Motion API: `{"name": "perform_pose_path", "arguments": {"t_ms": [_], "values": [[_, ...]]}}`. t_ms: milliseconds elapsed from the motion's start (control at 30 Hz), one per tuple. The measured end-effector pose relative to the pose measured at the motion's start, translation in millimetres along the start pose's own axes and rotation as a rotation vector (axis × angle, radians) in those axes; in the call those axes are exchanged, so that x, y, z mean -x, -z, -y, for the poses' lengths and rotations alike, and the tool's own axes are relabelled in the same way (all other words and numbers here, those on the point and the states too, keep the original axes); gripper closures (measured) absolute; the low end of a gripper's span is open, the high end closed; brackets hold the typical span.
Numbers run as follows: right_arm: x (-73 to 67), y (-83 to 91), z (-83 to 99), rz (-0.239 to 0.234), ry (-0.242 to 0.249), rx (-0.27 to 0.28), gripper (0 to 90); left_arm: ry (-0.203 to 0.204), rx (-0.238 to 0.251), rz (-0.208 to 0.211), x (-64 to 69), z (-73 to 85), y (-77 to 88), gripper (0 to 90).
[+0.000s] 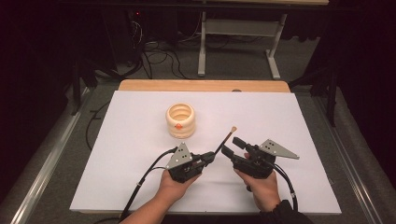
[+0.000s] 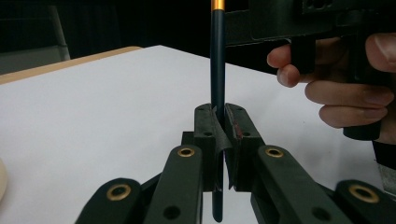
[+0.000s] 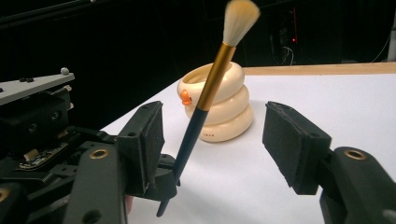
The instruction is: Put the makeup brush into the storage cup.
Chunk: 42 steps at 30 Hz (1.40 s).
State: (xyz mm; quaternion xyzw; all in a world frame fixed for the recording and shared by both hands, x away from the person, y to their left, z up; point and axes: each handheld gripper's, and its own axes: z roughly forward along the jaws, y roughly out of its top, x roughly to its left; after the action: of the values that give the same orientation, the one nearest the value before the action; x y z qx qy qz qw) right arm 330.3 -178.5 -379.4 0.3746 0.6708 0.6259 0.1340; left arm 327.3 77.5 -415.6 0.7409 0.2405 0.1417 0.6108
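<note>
2 grippers sit low over the white table [image 1: 140,140]. Your left gripper [image 2: 223,122] clamps the dark handle of a brush [image 3: 212,84], bristles raised toward the cream ringed holder [image 1: 180,120] nearby. Your right gripper [image 3: 212,140] has its jaws wide, flanking the handle without touching.

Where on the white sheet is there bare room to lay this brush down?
Bare white sheet right of the cream holder, and a wide bare strip to its left. It is crowded near the front centre: the left hand-held gripper grips the brush, close beside the open right hand-held gripper.
</note>
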Motion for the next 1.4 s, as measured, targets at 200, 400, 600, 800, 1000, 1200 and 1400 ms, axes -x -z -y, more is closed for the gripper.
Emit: {"name": "perform_pose_path", "arguments": {"t_ms": [200, 400, 600, 800, 1000, 1200, 1400], "values": [[-0.1, -0.8, 0.1, -0.015, -0.016, 0.009, 43.6, -0.003, -0.003, 0.002, 1.4, 1.2, -1.8, 84.7], [0.0, -0.6, 0.2, -0.015, -0.041, 0.024, 48.1, 0.002, 0.001, 0.004, 1.9, 1.6, -2.4, 84.8], [0.9, -1.0, 1.4, -0.022, -0.052, 0.036, 52.0, 0.008, 0.005, 0.008, 4.2, 3.1, -4.0, 84.7], [2.7, -0.3, 2.6, -0.027, -0.079, 0.051, 57.0, 0.008, 0.005, 0.012, 5.2, 4.0, -4.9, 84.7], [2.9, -0.5, 3.7, -0.026, -0.084, 0.053, 61.9, 0.017, 0.01, 0.018, 6.1, 4.9, -5.2, 84.8], [2.6, -0.5, 4.5, -0.034, -0.099, 0.063, 67.8, 0.016, 0.009, 0.025, 8.3, 6.4, -6.8, 84.7], [3.0, -1.0, 5.7, -0.04, -0.109, 0.065, 74.4, 0.024, 0.012, 0.028, 7.8, 6.4, -6.7, 84.7]]}}
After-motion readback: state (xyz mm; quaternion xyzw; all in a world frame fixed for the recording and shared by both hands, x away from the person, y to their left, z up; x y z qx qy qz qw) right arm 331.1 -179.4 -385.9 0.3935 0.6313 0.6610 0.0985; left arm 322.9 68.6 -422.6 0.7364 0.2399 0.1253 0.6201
